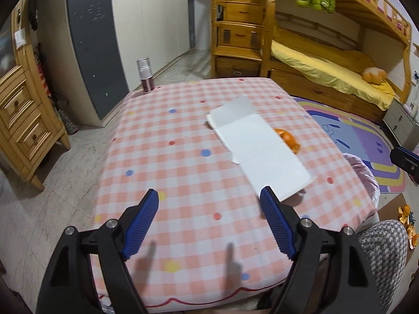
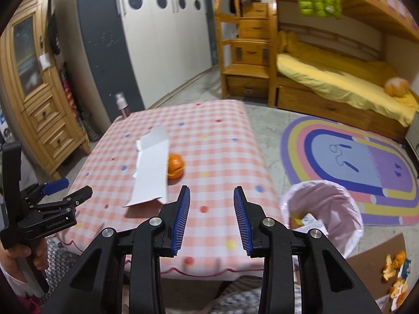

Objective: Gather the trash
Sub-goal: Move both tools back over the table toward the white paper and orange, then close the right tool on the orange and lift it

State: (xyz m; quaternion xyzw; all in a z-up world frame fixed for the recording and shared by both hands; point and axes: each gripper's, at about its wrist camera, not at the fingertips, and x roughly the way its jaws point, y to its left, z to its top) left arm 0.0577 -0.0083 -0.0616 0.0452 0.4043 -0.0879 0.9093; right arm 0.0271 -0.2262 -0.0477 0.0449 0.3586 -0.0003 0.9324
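Observation:
A flattened white paper box [image 1: 259,144] lies on the pink checked table [image 1: 183,162]; it also shows in the right wrist view [image 2: 152,167]. An orange peel [image 1: 289,140] sits against its right edge, also in the right wrist view [image 2: 175,167]. A bin lined with a pink bag [image 2: 324,212] stands on the floor right of the table, with trash inside. My left gripper [image 1: 209,198] is open and empty above the table's near part, its right finger close to the box's near end. My right gripper [image 2: 211,196] is open and empty over the table's near right part.
A spray bottle [image 1: 145,74] stands at the table's far left corner. Orange peel bits [image 2: 395,269] lie on brown cardboard on the floor at right. A rainbow rug [image 2: 348,162], a wooden bunk bed [image 2: 327,78] and a wooden cabinet [image 1: 23,120] surround the table.

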